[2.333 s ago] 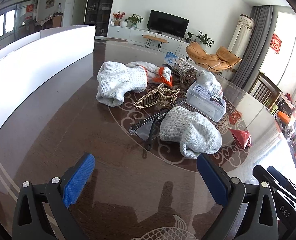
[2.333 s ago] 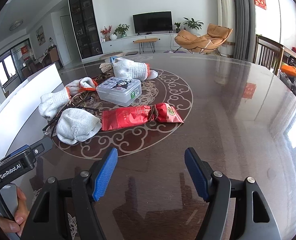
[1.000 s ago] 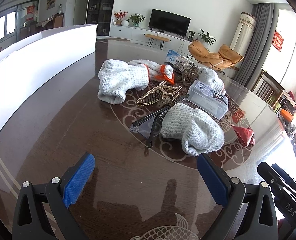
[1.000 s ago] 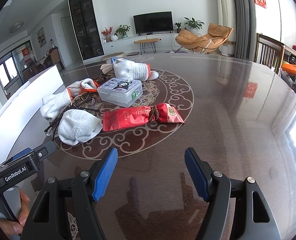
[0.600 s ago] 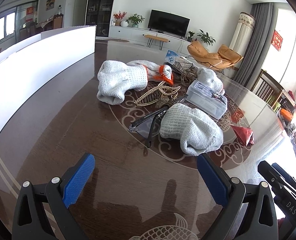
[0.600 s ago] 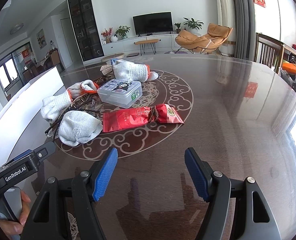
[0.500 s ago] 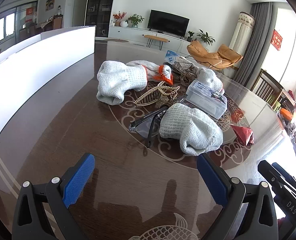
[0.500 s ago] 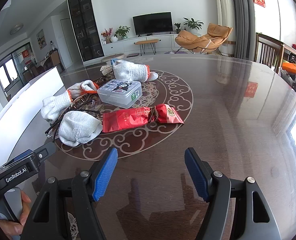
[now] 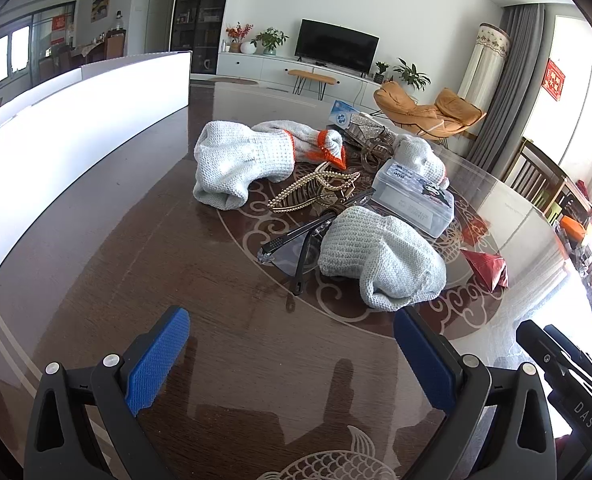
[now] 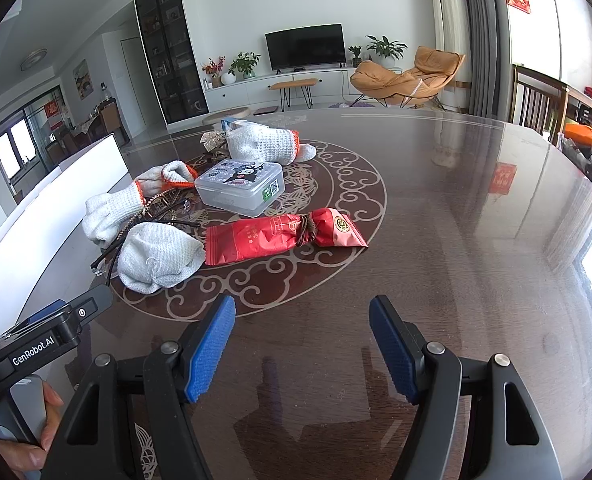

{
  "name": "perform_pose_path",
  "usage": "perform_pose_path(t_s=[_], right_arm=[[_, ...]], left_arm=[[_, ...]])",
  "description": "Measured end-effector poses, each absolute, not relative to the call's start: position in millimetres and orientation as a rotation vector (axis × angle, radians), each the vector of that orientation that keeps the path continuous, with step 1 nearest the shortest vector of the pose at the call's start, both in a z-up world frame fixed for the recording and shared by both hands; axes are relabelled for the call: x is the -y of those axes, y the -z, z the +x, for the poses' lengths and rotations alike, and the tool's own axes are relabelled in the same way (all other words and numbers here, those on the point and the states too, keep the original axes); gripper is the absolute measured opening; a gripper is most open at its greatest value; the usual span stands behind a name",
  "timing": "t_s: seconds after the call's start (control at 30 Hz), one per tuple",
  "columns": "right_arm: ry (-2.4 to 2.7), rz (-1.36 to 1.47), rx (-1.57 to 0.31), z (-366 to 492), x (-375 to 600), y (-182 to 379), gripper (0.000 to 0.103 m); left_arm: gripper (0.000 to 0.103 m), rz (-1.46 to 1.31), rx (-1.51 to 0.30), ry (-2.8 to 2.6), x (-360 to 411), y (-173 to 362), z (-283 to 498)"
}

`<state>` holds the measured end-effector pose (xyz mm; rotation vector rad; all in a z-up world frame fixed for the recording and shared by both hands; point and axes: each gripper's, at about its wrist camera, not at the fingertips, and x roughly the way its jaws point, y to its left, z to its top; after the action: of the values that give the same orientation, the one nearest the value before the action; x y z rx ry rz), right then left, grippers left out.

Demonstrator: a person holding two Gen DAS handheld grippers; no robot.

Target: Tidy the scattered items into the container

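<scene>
Several gloves (image 9: 380, 260) on glossy table (image 10: 456, 240) (living room)

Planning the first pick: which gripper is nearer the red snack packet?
Right. The right gripper faces the red snack packet just ahead, jaws open. From the left gripper, only the packet's end shows, far right beyond a knit glove.

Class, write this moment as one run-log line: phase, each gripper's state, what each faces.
phase: approach | left gripper: open, empty, faces grey glove | right gripper: open, empty, faces red packet | white container: nothing seen inside
</scene>
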<state>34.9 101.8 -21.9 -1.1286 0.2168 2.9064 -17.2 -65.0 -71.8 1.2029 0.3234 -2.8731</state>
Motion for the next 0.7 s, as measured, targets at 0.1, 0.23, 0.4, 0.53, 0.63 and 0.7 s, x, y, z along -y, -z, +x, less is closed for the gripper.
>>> perform_pose_path(t_s=[0.1,0.23,0.4,0.53,0.63,0.7], right_arm=[[-2.908,-1.126,-0.220,35.1,-101.9,21.8,0.071],[-2.907,-1.127,-0.219,35.3,-102.1,22.0,0.071],[-2.907,-1.124,-0.224,35.5,-102.5,21.5,0.071],[-2.908,-1.124,-0.227,35.5,-102.6,20.8,0.071],[-2.908,-1.124,-0.228,35.5,-102.7,20.8,0.071],[-2.908,-1.124,-0.228,35.6,-102.7,20.9,0.071]], left_arm=[[0.103,1.204,-0.324,2.873,65.1,71.9,-17.2],[0.103,1.203,-0.325,2.873,65.0,71.9,-17.2],[0.103,1.204,-0.324,2.873,65.0,71.9,-17.2],[0.103,1.204,-0.325,2.873,64.9,71.9,-17.3],[0.103,1.204,-0.324,2.873,65.0,71.9,-17.3],[0.103,1.205,-0.325,2.873,65.0,72.0,-17.3]])
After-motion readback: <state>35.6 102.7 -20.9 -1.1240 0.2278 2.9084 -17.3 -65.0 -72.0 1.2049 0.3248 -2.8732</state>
